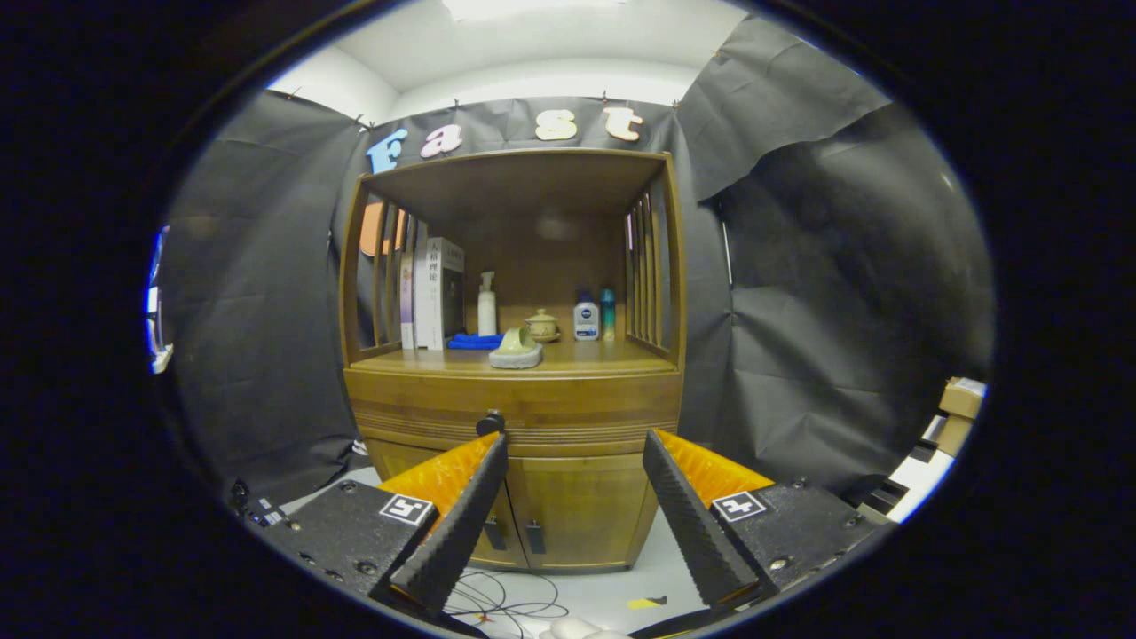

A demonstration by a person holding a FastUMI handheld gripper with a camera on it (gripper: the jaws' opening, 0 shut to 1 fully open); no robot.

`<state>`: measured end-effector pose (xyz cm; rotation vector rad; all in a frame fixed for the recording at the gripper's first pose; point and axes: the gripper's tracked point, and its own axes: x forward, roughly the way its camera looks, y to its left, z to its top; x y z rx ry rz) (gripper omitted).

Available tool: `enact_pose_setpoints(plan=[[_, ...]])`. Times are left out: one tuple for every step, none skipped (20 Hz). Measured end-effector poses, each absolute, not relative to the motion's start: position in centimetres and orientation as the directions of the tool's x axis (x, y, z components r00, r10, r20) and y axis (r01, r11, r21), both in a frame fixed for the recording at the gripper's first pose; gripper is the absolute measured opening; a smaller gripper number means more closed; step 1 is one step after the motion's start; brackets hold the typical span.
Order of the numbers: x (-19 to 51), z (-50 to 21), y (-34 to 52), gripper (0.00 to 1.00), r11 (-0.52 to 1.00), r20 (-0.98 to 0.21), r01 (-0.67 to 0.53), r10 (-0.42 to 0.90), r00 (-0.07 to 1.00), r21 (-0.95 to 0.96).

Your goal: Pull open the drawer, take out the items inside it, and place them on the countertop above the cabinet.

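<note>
The tongs (575, 497) are seen at the bottom centre of the frame, spread wide with nothing held, well short of the wooden cabinet (581, 506) that fills the centre. The drawer (515, 404), a shut band just under the desk (612, 358), is judged stiff and fairly heavy, best taken by its small dark knob (490, 422), seen just above the left finger tip; being round and hard, it may slip unless pinched squarely and pulled straight. The contents are hidden, so their handling cannot be judged
</note>
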<state>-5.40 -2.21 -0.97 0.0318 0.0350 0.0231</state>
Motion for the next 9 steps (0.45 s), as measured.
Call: enact_pose_setpoints(plan=[[-5.4,-1.0,-2.17,0.99,0.999,-0.035,-0.024,0.025,0.999,0.033],[-5.41,-1.06,-2.17,0.99,0.999,-0.037,-0.024,0.026,0.999,0.033],[-5.42,-1.11,-2.15,0.99,0.999,-0.039,-0.027,0.028,0.999,0.035],[-5.42,-1.12,-2.13,0.99,0.999,-0.04,-0.026,0.028,0.999,0.034],[-5.4,-1.15,-2.17,0.99,0.999,-0.04,-0.026,0.027,0.999,0.032],[-5.41,-1.05,-2.19,0.99,0.999,-0.038,-0.026,0.027,0.999,0.03],[-5.46,-0.97,-2.22,0.99,0.999,-0.036,-0.026,0.027,0.999,0.028],[-5.54,-0.95,-2.2,0.99,0.999,-0.037,-0.028,0.029,0.999,0.026],[-5.52,-0.98,-2.11,0.99,0.999,-0.034,-0.027,0.028,0.999,0.026]])
